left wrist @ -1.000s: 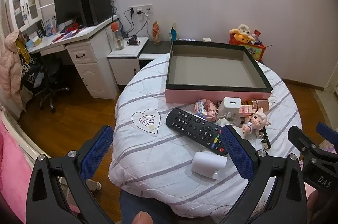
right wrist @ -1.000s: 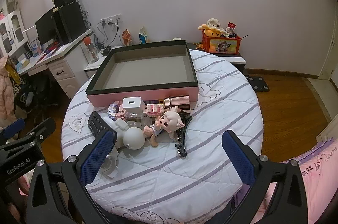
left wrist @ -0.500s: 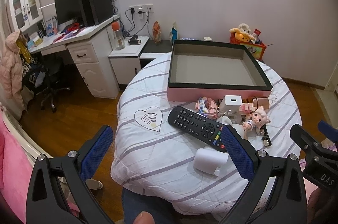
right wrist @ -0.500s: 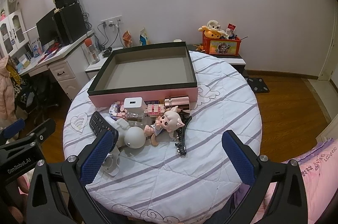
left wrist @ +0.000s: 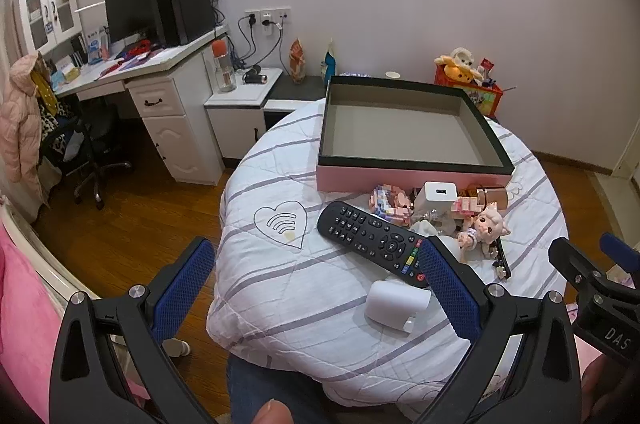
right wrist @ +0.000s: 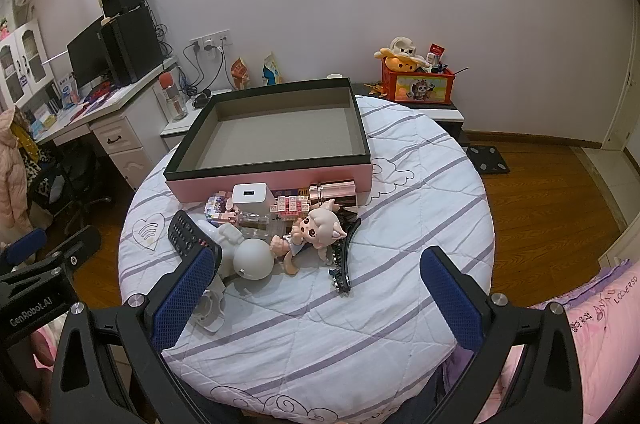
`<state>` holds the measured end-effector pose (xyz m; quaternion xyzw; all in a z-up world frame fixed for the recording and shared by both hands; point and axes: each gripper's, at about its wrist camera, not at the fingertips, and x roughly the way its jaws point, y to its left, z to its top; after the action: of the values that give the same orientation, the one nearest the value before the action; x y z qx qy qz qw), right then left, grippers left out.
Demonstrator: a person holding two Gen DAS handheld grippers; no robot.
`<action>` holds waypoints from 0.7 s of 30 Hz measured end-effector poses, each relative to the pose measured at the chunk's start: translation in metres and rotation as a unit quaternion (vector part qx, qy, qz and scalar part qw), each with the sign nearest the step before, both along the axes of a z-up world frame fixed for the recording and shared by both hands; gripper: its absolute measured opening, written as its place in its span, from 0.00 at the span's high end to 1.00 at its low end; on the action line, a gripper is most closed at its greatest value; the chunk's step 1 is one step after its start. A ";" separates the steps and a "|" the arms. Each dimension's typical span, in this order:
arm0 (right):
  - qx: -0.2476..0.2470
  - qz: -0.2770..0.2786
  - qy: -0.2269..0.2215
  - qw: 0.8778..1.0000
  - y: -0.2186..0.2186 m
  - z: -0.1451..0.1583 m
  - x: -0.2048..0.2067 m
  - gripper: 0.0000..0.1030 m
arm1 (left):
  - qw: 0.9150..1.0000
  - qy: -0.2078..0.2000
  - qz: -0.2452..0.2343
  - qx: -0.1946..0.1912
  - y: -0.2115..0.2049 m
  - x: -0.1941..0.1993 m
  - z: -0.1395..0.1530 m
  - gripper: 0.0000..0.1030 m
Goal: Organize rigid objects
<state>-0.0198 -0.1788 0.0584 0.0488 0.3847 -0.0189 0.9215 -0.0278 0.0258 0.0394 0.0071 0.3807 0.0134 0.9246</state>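
Left wrist: remote (left wrist: pixel 376 242) lies between open left tongs (left wrist: pixel 316 288).

Both views have drawn slightly back from the round table (left wrist: pixel 280 288).

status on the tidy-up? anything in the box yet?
Nothing done: the pink box is empty. In hand: nothing, left claw and right claw are both open, short of the pile. Left: remote, doll, white charger, hair clip and the rest on the table.
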 end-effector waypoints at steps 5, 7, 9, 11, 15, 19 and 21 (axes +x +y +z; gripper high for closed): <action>-0.003 0.000 -0.001 1.000 0.002 0.002 -0.001 0.00 | 1.000 -0.003 0.003 -0.002 0.004 -0.001 0.001 0.00; -0.004 0.002 -0.002 1.000 0.003 0.003 -0.002 0.00 | 1.000 -0.002 0.003 -0.004 0.004 -0.001 0.000 0.00; -0.005 0.002 -0.002 1.000 0.004 0.004 -0.001 0.00 | 1.000 -0.002 0.003 -0.002 0.004 -0.001 0.000 0.00; -0.004 0.002 -0.001 1.000 0.004 0.004 -0.001 0.00 | 1.000 -0.003 0.004 -0.003 0.005 -0.001 0.000 0.00; -0.003 0.002 -0.001 1.000 0.004 0.004 0.000 0.00 | 1.000 -0.002 0.004 -0.003 0.005 0.000 0.000 0.00; -0.004 0.001 -0.001 1.000 0.004 0.004 0.000 0.00 | 1.000 -0.002 0.003 -0.003 0.005 -0.001 0.000 0.00; -0.003 -0.001 0.000 1.000 0.003 0.003 0.000 0.00 | 1.000 -0.002 0.003 -0.004 0.006 -0.001 0.000 0.00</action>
<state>-0.0195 -0.1757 0.0615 0.0468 0.3845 -0.0211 0.9217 -0.0283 0.0315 0.0391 0.0021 0.3793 0.0151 0.9251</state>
